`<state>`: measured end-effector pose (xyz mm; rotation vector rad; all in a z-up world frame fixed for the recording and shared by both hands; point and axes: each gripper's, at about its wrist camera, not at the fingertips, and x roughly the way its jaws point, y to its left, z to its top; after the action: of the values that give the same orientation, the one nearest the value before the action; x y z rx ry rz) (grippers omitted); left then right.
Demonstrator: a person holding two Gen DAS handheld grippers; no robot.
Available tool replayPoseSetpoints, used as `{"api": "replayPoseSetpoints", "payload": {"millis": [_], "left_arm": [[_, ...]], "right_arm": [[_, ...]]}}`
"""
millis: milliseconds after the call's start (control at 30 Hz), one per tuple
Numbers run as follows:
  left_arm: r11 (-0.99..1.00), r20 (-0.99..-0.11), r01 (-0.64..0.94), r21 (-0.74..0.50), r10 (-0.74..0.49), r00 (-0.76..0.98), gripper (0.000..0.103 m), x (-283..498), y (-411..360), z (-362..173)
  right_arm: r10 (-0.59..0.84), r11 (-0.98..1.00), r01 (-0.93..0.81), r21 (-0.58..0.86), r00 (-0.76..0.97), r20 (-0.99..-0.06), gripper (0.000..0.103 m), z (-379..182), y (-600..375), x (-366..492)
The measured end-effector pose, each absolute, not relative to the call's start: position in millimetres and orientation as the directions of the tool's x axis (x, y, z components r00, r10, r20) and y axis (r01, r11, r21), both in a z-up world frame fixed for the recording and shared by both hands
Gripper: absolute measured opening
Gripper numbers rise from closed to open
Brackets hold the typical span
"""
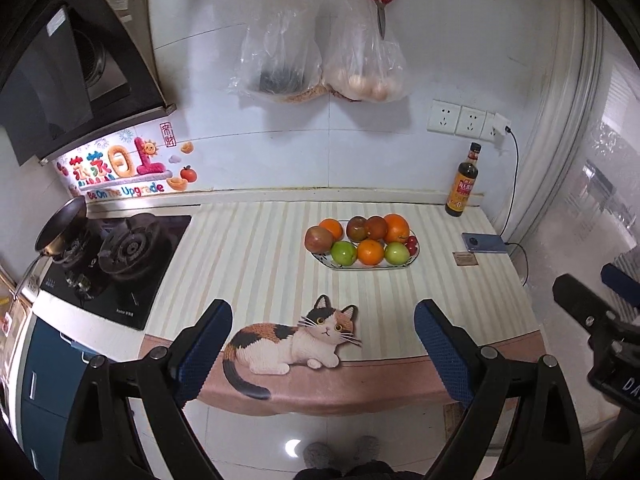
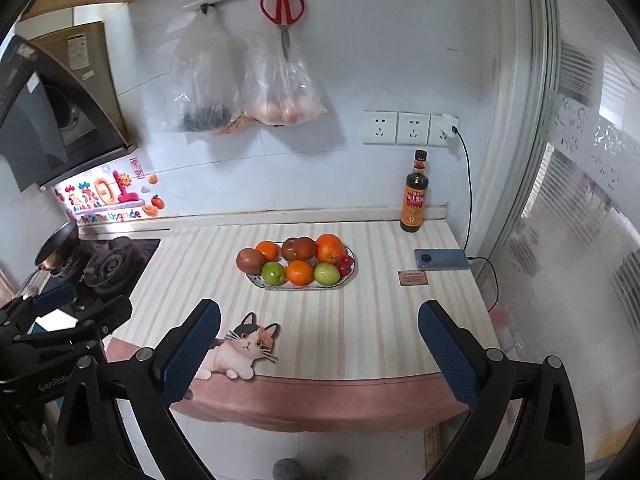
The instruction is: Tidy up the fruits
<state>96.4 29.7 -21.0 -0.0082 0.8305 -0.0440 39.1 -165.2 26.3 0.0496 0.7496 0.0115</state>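
Observation:
An oval plate (image 1: 414, 255) (image 2: 256, 281) stands on the striped counter mat and holds oranges (image 1: 397, 227) (image 2: 329, 247), green apples (image 1: 343, 252) (image 2: 273, 273), dark red fruits (image 1: 318, 238) (image 2: 249, 260) and small red cherries (image 1: 411, 242) (image 2: 345, 265). My left gripper (image 1: 323, 334) is open and empty, held back over the mat's front edge near the cat picture (image 1: 296, 338). My right gripper (image 2: 319, 332) is open and empty, also at the front edge, well short of the plate. The right gripper's body shows at the right of the left wrist view (image 1: 596, 320).
A sauce bottle (image 1: 464, 182) (image 2: 415, 196) stands at the back right by the wall. A phone (image 1: 485, 243) (image 2: 441, 259) on a cable and a small card (image 2: 413, 278) lie right of the plate. A gas hob (image 1: 120, 252) with a pan (image 1: 60, 228) is on the left. Bags and scissors hang on the wall.

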Motion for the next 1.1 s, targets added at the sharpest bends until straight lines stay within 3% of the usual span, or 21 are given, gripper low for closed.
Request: {"api": "replayPoseSetpoints", "payload": {"millis": [433, 500, 1100], "left_arm": [[1.000, -0.722, 0.006, -0.014, -0.015, 0.692, 0.096, 88.0, 19.1, -17.0], [1.000, -0.724, 0.009, -0.010, -0.013, 0.690, 0.103, 94.8, 17.2, -18.7], [0.999, -0.776, -0.025, 0.040, 0.047, 0.630, 0.103, 187.0, 14.7, -56.6]], "right_arm": [[0.096, 0.994, -0.030, 0.107, 0.717, -0.690, 0.102, 20.6, -182.2, 44.1], [0.092, 0.994, -0.026, 0.105, 0.717, -0.691, 0.102, 16.5, -184.9, 54.4], [0.057, 0.998, -0.005, 0.070, 0.644, -0.763, 0.102, -36.3, -183.9, 165.2]]}}
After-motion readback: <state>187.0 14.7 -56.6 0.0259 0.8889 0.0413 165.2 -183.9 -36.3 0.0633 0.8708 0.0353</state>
